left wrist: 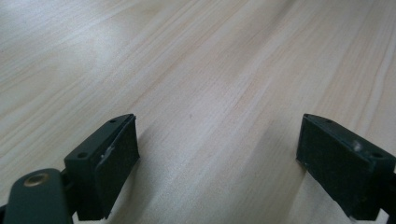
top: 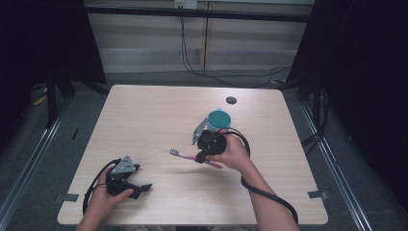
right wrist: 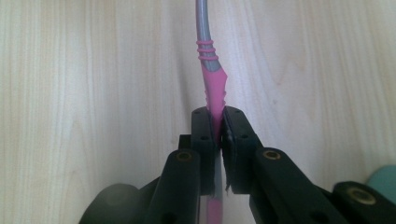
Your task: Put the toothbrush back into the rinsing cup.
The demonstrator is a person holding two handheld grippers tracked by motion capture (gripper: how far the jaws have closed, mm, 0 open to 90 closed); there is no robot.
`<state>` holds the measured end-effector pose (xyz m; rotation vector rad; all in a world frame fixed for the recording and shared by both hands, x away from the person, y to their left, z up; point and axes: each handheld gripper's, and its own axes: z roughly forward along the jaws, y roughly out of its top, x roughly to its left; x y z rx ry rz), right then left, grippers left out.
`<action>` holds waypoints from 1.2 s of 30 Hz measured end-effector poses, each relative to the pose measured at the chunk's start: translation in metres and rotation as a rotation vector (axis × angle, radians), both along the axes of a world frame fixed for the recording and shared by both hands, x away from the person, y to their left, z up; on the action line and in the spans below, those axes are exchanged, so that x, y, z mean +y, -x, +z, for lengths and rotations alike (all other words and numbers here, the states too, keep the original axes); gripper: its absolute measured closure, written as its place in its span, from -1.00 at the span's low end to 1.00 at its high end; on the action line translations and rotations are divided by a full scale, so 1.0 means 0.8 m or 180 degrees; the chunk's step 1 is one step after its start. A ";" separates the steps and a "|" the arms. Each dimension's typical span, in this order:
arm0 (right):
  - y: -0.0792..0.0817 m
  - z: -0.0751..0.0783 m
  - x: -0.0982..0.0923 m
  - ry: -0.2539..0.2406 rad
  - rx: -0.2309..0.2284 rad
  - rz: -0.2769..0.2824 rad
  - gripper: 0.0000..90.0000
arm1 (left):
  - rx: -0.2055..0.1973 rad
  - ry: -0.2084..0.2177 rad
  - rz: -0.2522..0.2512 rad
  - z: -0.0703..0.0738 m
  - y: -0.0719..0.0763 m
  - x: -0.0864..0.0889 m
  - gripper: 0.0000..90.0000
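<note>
Pale wooden worktop [top: 144, 120] is seen; at left, the left hand-held gripper [top: 137, 185] rests with jaws apart, empty. Mid-worktop, the pink-and-grey plastic toothbrush [top: 185, 155] is clamped by the right hand-held gripper [top: 201, 158]; placing into the teal plastic cup [top: 219, 119] probably remains.

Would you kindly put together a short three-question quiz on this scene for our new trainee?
1. True or false: the left gripper is closed on the toothbrush.
2. Which gripper holds something? A) left B) right C) both
3. Fill in: behind the right gripper on the table stands a teal ____.

Key:
1. False: its jaws stand wide apart over bare wood.
2. B: the right jaws pinch the pink part of the toothbrush handle.
3. cup
</note>
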<state>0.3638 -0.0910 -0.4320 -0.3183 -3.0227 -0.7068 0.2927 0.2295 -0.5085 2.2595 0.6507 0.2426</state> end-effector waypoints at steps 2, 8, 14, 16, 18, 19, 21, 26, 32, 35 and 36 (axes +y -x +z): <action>0.001 0.002 -0.007 -0.0068 -0.0003 -0.0051 0.87 | -0.0002 -0.0009 0.0002 0.000 0.000 0.000 -0.72; 0.001 0.007 -0.022 -0.0275 -0.0008 -0.0121 0.87 | -0.0002 0.0003 -0.0001 0.000 0.000 0.000 -0.72; 0.001 0.012 -0.040 -0.0428 -0.0068 -0.0203 0.87 | -0.0003 0.0000 0.0000 0.000 0.000 0.000 -0.72; 0.001 0.015 -0.046 -0.0484 -0.0061 -0.0259 0.87 | -0.0003 0.0002 -0.0001 0.000 0.000 0.000 -0.72; 0.002 0.017 -0.051 -0.0528 -0.0061 -0.0344 0.87 | -0.0004 -0.0007 0.0003 0.000 0.000 0.000 -0.72; 0.001 0.018 -0.057 -0.0593 -0.0066 -0.0380 0.87 | -0.0005 -0.0005 0.0002 0.000 0.000 0.000 -0.72; 0.001 0.020 -0.062 -0.0671 -0.0045 -0.0463 0.87 | -0.0005 0.0000 0.0000 0.000 0.000 0.000 -0.72; 0.002 0.024 -0.072 -0.0830 -0.0030 -0.0539 0.87 | -0.0005 -0.0006 0.0003 0.000 0.000 0.000 -0.72; 0.004 0.029 -0.083 -0.0943 -0.0045 -0.0607 0.87 | -0.0005 -0.0006 0.0003 0.000 0.000 0.000 -0.72; 0.006 0.034 -0.090 -0.1024 -0.0052 -0.0640 0.87 | -0.0006 0.0000 0.0000 0.000 0.000 0.000 -0.72; 0.006 0.034 -0.090 -0.1024 -0.0052 -0.0640 0.87 | -0.0005 -0.0006 0.0003 0.000 0.000 0.000 -0.72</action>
